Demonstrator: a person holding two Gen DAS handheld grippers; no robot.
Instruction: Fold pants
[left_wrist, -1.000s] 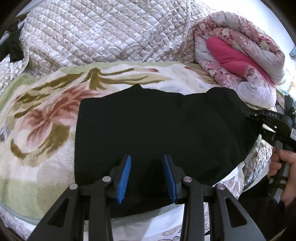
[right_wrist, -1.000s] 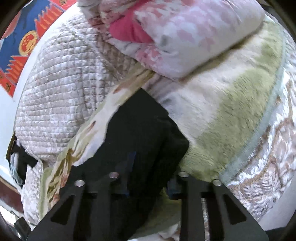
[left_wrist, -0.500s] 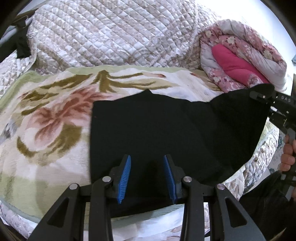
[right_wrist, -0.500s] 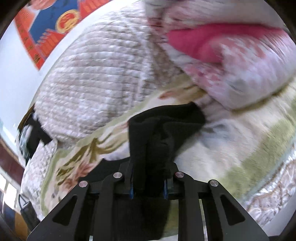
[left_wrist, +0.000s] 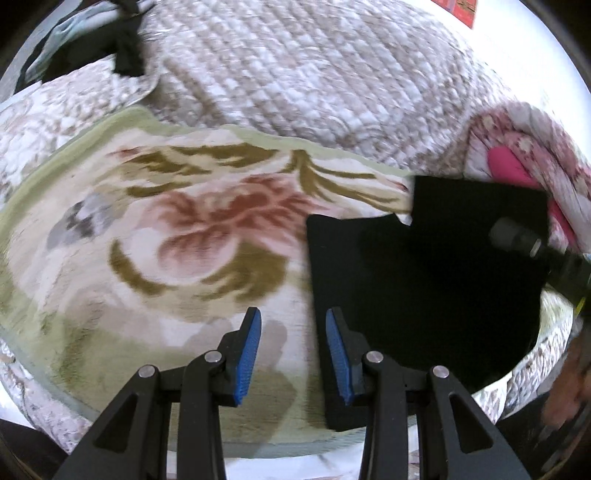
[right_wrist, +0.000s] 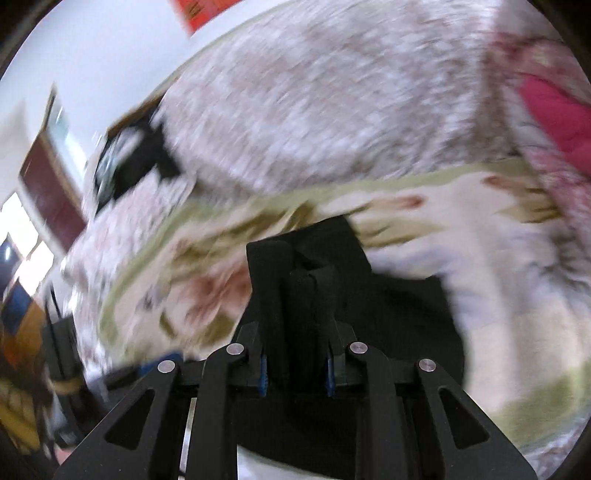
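A pair of black fabric pants is seen on a plush floral blanket, lying at three o'clock in the left wrist view. One end is clamped by the right gripper and raised in a bunch. The left gripper is spread wide and empty, hovering at the garment's nine o'clock edge. A fold-over appears to be underway; next, the lifted end probably needs to be laid flat and released.

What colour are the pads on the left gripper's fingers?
Blue pads, seen best in the left wrist view.
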